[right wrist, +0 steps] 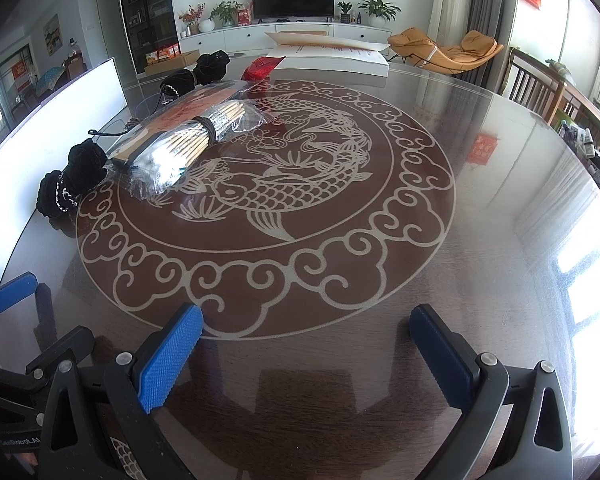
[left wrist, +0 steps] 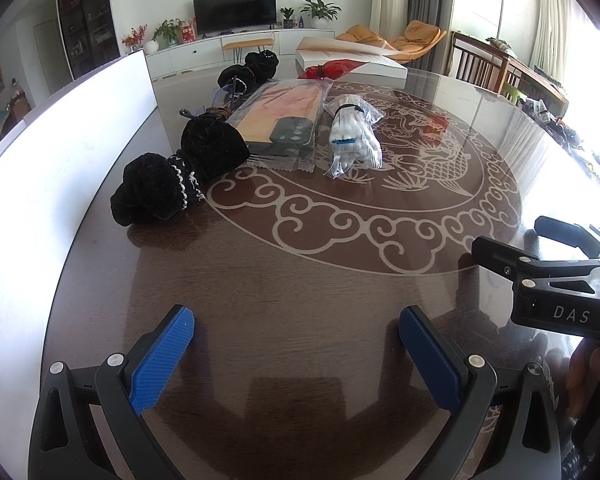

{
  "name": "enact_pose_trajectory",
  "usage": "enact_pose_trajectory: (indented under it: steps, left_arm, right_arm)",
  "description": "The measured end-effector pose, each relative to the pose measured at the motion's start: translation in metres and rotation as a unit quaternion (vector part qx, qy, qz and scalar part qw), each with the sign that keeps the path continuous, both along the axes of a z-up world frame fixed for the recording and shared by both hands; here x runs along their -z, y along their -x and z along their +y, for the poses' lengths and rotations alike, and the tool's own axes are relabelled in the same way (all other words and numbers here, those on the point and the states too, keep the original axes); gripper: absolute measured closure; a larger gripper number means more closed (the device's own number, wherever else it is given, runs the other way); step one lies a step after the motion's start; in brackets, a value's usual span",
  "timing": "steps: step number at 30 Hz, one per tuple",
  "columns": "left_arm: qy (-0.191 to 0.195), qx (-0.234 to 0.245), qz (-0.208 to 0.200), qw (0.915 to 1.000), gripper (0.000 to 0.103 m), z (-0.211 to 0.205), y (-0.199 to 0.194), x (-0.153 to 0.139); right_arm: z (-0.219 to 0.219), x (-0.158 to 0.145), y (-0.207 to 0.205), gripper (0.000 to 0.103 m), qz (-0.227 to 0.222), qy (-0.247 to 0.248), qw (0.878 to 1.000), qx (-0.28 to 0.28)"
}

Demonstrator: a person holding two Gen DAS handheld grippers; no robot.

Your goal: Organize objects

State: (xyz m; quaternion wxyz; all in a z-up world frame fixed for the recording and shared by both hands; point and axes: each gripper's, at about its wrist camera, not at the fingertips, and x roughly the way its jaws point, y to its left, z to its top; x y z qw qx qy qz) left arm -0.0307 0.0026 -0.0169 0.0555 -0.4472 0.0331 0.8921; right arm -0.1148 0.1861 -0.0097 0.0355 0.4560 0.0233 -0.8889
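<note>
On the round brown table (left wrist: 300, 300) lie a black velvet pouch (left wrist: 180, 172) at the left, a flat phone case in clear wrap (left wrist: 284, 120) behind it, and a plastic bag of cotton swabs (left wrist: 354, 136) to its right. A second black pouch (left wrist: 252, 70) sits further back. In the right wrist view the near pouch (right wrist: 72, 180), the swab bag (right wrist: 188, 148) and the far pouch (right wrist: 198, 70) line the left side. My left gripper (left wrist: 296, 352) is open and empty over the near edge. My right gripper (right wrist: 306, 356) is open and empty too, beside it (left wrist: 540, 272).
A white board (left wrist: 68, 152) stands along the table's left edge. A white flat box (left wrist: 352, 60) and a red packet (left wrist: 332, 69) lie at the far side. Wooden chairs (left wrist: 496, 68) stand at the right. A hand (left wrist: 592, 372) shows at the lower right.
</note>
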Motion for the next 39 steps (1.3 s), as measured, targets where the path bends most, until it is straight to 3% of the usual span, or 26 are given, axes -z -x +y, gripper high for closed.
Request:
enact_pose_trajectory:
  steps: [6, 14, 39]
  left_arm:
    - [0.002, 0.005, -0.019, 0.9998, 0.000, -0.011, -0.007, -0.002]
    - [-0.002, -0.067, -0.015, 0.9976, 0.000, -0.065, -0.007, -0.003]
    - [0.000, -0.069, -0.002, 0.9976, 0.000, -0.062, -0.009, -0.003]
  right_arm:
    - [0.000, 0.000, 0.000, 0.000, 0.000, 0.000, 1.000, 0.000]
    - [0.000, 0.000, 0.000, 0.000, 0.000, 0.000, 1.000, 0.000]
    - [0.000, 0.000, 0.001, 0.000, -0.002, 0.000, 1.000, -0.004]
